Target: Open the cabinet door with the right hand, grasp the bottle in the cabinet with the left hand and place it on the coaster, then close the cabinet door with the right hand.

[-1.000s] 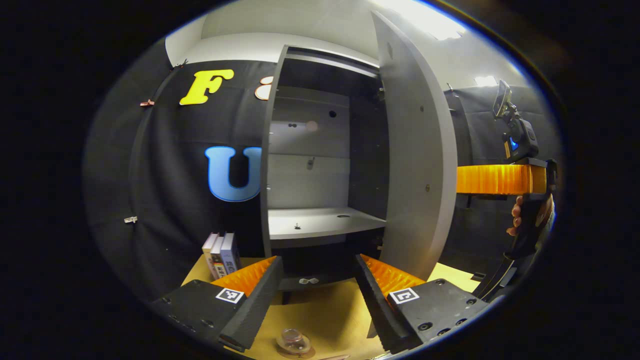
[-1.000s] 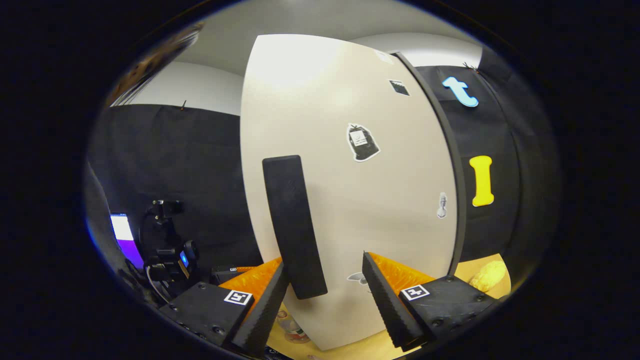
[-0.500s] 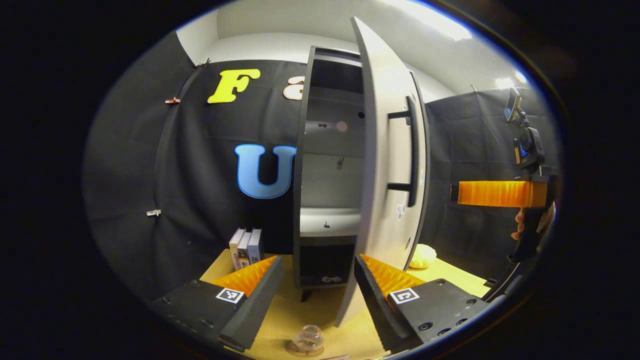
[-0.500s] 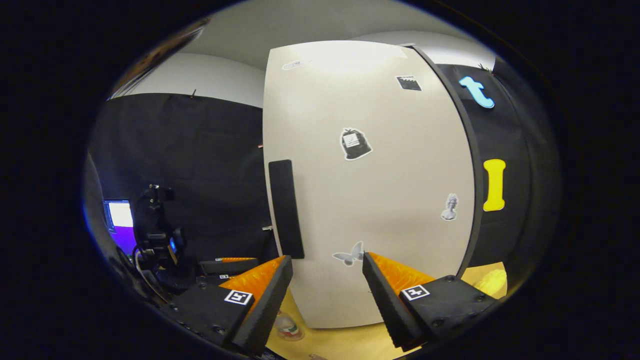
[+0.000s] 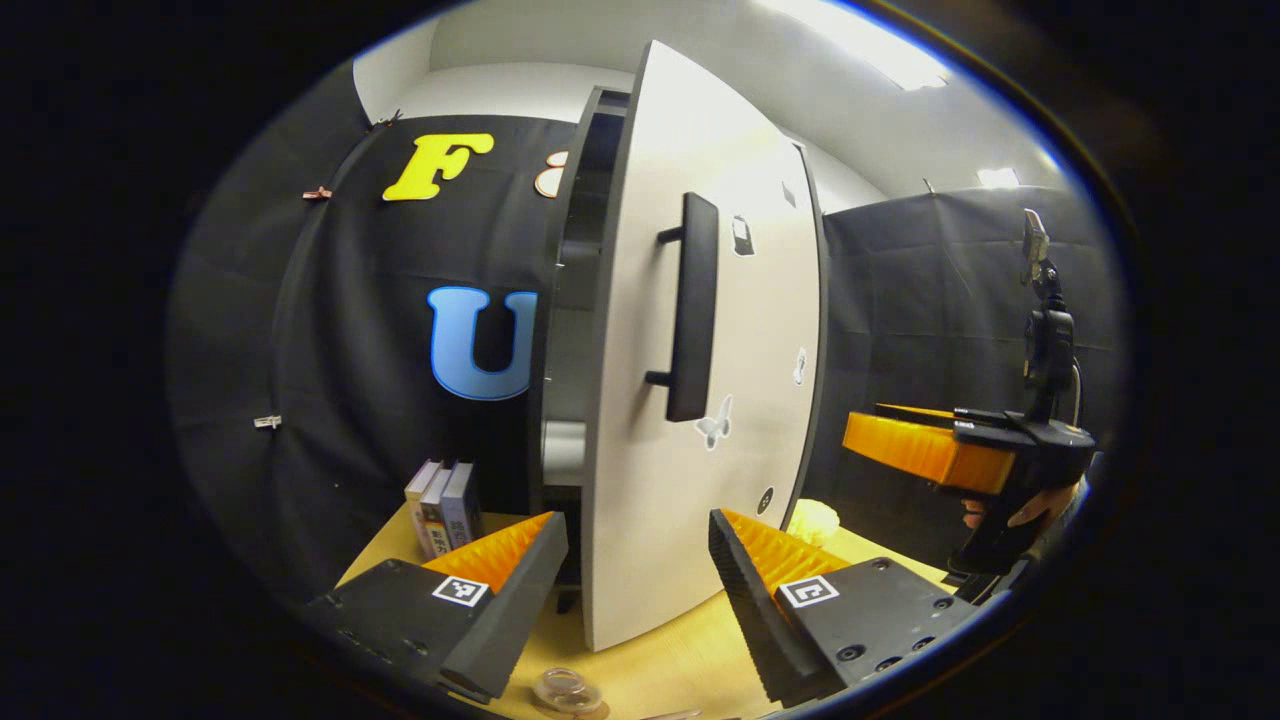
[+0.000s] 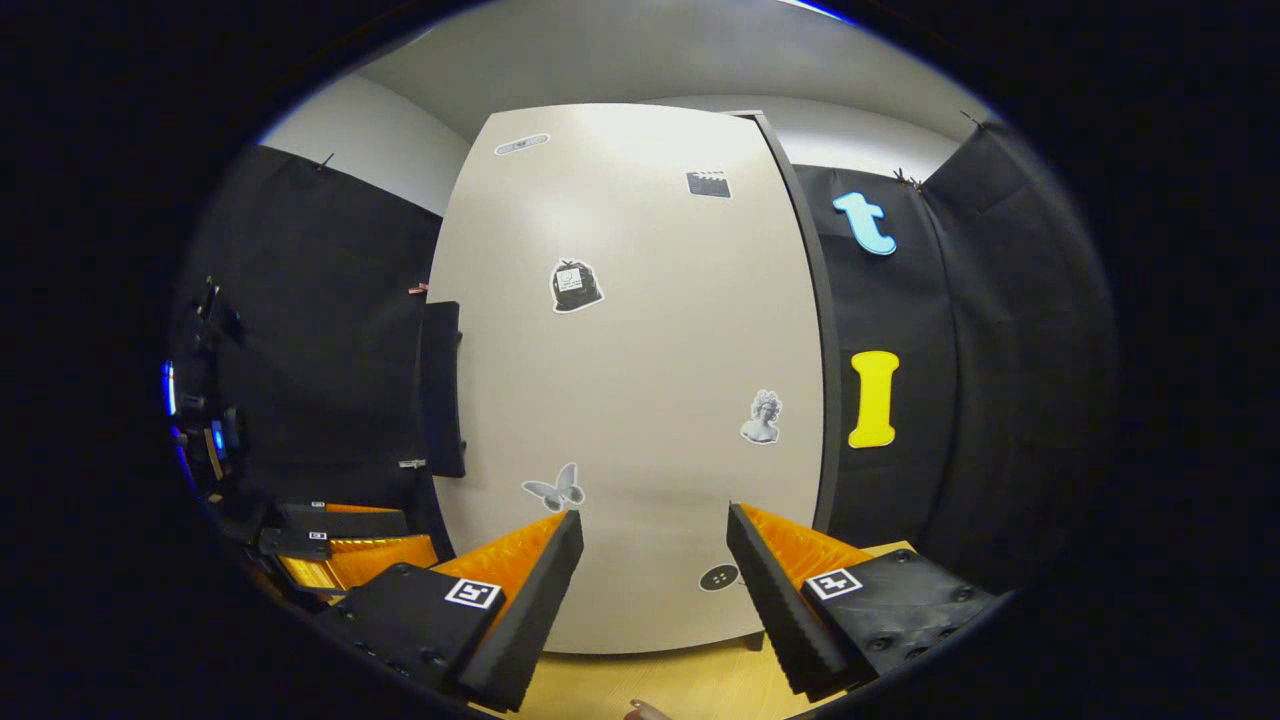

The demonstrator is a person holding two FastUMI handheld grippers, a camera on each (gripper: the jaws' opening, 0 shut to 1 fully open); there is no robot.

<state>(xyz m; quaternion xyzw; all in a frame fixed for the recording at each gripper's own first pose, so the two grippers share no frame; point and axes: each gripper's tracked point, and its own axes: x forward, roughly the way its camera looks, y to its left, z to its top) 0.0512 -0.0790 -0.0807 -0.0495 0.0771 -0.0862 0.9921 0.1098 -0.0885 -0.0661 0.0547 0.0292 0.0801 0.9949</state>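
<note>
The white cabinet door (image 5: pixel 700 400) stands almost shut, leaving a narrow gap (image 5: pixel 565 340) on its handle side. Its black bar handle (image 5: pixel 690 300) is free. In the right gripper view the door (image 6: pixel 640 330) faces me, with the handle (image 6: pixel 442 390) at its left edge. My right gripper (image 6: pixel 650 590) is open, a short way off the door and touching nothing. My left gripper (image 5: pixel 632 590) is open and empty above the table. Below it a small clear bottle (image 5: pixel 563 689) stands at the view's bottom edge. The right gripper (image 5: pixel 860 440) is held by a hand (image 5: pixel 1010 515) at the right.
Several books (image 5: pixel 445 505) stand left of the cabinet on the wooden table (image 5: pixel 660 660). A yellow lump (image 5: pixel 815 520) lies right of the door. The left gripper (image 6: pixel 400 540) appears low at the left in the right gripper view. Camera gear (image 5: pixel 1045 330) stands at the far right.
The door has swung from wide open to nearly shut. My right gripper has left the handle and drawn back from the door. The left gripper stays open.
</note>
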